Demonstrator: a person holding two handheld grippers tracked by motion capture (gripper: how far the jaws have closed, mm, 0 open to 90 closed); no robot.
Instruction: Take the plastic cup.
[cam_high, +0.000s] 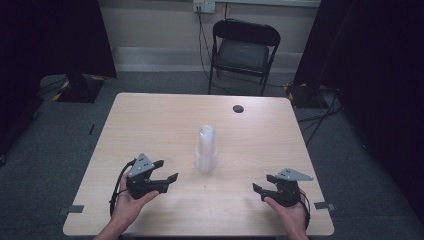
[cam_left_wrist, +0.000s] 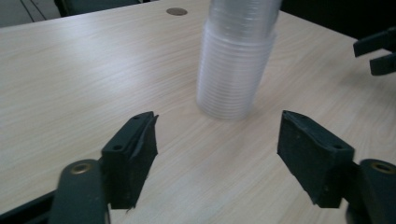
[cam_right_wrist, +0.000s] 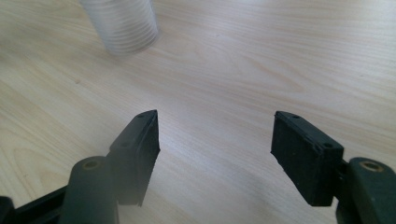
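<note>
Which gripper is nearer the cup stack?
The left gripper: its jaws point at the cup stack across a short gap. The right gripper sits farther off, at the table's right.

Bare table (cam_high: 150, 120) all round the cup stack (cam_high: 206, 150); only that stack stands between my two grippers' paths.

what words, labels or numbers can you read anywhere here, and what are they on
None can be read.
The stack of clear plastic cups carries no print that shows.
The table and the folding chair show no label.
The wall outlet plate may bear small marks, but it is too small and blurred to read.
The black tool pads are plain.
</note>
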